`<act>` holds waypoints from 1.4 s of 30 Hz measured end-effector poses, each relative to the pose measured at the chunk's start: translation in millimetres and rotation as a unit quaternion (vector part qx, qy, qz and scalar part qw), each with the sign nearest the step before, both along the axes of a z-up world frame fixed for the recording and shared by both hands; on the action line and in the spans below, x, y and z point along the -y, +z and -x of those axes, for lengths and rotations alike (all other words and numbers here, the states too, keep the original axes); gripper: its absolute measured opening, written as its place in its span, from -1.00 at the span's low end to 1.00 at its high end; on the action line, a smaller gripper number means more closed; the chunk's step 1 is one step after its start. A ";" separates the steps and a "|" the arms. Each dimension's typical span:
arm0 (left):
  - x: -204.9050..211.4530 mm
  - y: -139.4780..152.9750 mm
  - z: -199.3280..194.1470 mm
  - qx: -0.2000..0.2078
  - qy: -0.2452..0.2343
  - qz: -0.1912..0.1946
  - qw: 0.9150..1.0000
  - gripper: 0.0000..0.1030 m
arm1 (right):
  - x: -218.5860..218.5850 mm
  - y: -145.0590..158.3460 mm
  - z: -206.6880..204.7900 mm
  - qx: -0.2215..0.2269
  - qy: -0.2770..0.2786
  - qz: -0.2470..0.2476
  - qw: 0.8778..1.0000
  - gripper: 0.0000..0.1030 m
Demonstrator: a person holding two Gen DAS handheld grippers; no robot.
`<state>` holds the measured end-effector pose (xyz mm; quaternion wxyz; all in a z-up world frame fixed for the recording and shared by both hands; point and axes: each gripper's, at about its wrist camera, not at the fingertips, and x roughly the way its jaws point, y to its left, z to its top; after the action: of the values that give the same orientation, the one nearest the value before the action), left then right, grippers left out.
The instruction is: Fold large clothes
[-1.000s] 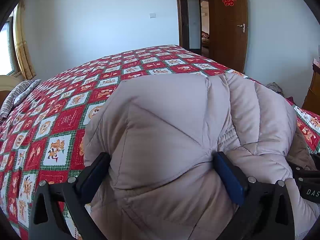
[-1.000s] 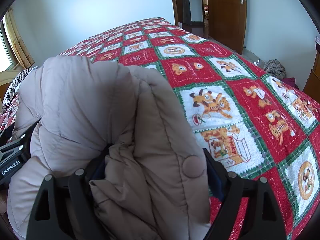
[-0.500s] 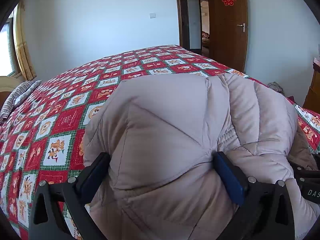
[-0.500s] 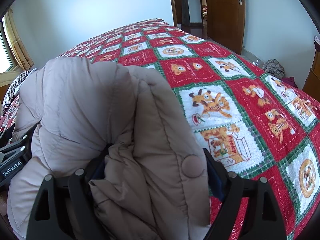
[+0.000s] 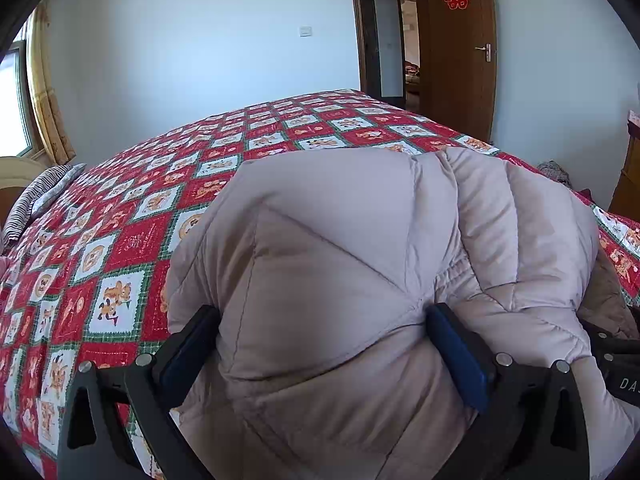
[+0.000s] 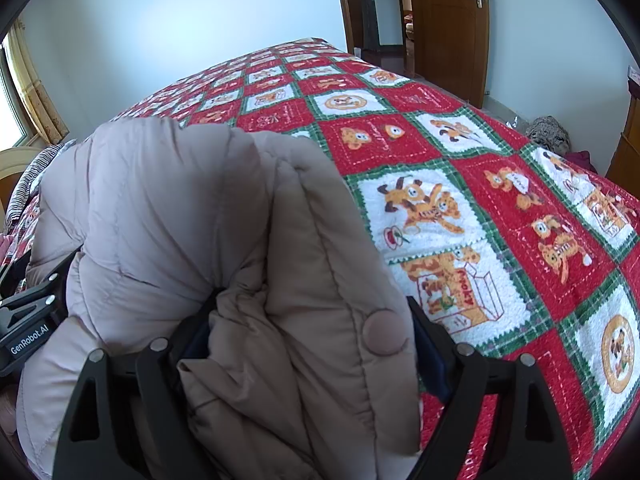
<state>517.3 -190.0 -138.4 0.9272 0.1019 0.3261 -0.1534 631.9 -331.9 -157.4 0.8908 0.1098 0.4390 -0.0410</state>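
Jacket (image 5: 360, 280) bulk fills both your grips: the left gripper (image 5: 324, 344) and right gripper (image 6: 312, 340) each stand wide, pads pressed into the padded cloth, the bundle bunched over the near edge of the quilt (image 6: 480, 152). Lay it down flat and release both sides together so the fold holds. One gripper body reads "GenRobot.AI" (image 6: 28, 340); the door (image 5: 456, 40) bears a red paper character.

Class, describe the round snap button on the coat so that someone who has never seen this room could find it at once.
Start at the bed's red, green and white patchwork quilt. On it lies a puffy beige quilted coat, bunched between the right gripper jaws. The snap button sits on the coat's edge beside the right jaw: a smooth fabric-covered disc, the only round thing among straight stitch lines.
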 end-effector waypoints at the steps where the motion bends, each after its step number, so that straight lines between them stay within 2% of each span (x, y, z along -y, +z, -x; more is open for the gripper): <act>1: -0.4 -0.2 -0.4 0.000 0.000 0.000 1.000 0.99 | 0.8 -0.4 -0.1 0.001 0.000 -0.003 1.000 0.67; 6: -0.7 4.1 -0.2 -0.004 -0.002 -0.009 1.000 0.99 | 3.0 -1.3 -1.6 -0.005 0.004 -0.016 1.000 0.71; 9: -9.7 17.2 12.2 -0.009 -0.008 -0.011 1.000 0.99 | 12.3 3.2 -3.3 -0.017 0.022 -0.049 0.998 0.73; 14: -59.8 41.4 57.2 0.005 -0.023 0.009 1.000 0.99 | 31.8 9.8 8.6 -0.018 0.026 -0.121 0.992 0.90; 16: -81.8 37.7 65.1 -0.017 -0.022 0.021 0.999 0.99 | 37.2 9.0 10.1 -0.016 0.035 -0.148 0.988 0.91; 17: -96.2 31.7 66.0 -0.046 -0.029 0.047 0.997 0.99 | 39.2 8.2 10.6 -0.014 0.038 -0.160 0.986 0.92; 19: -114.1 16.0 62.2 -0.106 -0.051 0.112 0.987 0.99 | 40.4 6.5 10.3 -0.013 0.045 -0.174 0.984 0.96; 21: -126.1 -4.1 54.8 -0.156 -0.043 0.169 0.972 0.98 | 38.9 5.1 9.7 -0.010 0.051 -0.181 0.982 1.00; 23: -125.7 -17.3 44.9 -0.191 -0.042 0.216 0.957 0.98 | 36.8 3.3 9.2 -0.005 0.058 -0.186 0.981 1.00; 26: -115.7 -28.0 34.2 -0.222 -0.055 0.276 0.934 0.98 | 29.7 1.8 6.0 -0.009 0.078 -0.189 0.979 0.98; 27: -111.5 -30.1 31.9 -0.228 -0.066 0.290 0.927 0.98 | 28.1 1.3 5.2 -0.013 0.087 -0.195 0.977 0.87; 28: -106.0 -32.1 29.8 -0.234 -0.081 0.304 0.920 0.98 | 26.5 1.1 4.2 -0.015 0.100 -0.208 0.973 0.62; 29: -102.8 -31.7 29.4 -0.230 -0.085 0.307 0.920 0.98 | 25.6 0.4 4.7 -0.016 0.110 -0.231 0.967 0.49; 30: -100.2 -29.2 30.8 -0.219 -0.089 0.302 0.924 0.96 | 25.0 -0.7 5.7 -0.019 0.117 -0.251 0.961 0.24; 31: -97.4 -24.5 34.5 -0.205 -0.096 0.290 0.930 0.78 | 23.5 0.1 7.2 -0.019 0.121 -0.259 0.958 0.05; 32: -95.5 -17.6 40.0 -0.188 -0.103 0.274 0.938 0.56 | 21.7 2.7 9.4 -0.015 0.126 -0.257 0.958 -0.04; 33: -94.3 -11.8 44.8 -0.179 -0.108 0.261 0.942 0.47 | 18.1 6.6 13.0 -0.010 0.130 -0.253 0.959 -0.16; 35: -98.1 2.7 54.0 -0.167 -0.111 0.235 0.951 0.23 | 13.3 11.7 17.8 -0.007 0.130 -0.256 0.958 -0.27; 38: -109.1 26.3 73.6 -0.134 -0.095 0.179 0.970 0.19 | -3.6 19.4 24.9 -0.002 0.144 -0.271 0.952 -0.36; 42: -142.4 55.1 105.7 -0.087 -0.060 0.131 0.986 0.18 | -51.6 33.3 35.1 0.005 0.181 -0.282 0.942 -0.38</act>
<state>411.6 -47.6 -83.3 0.8899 -0.0149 0.3758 -0.2583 596.7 -280.3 -124.0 0.8178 0.2760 0.4406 0.2468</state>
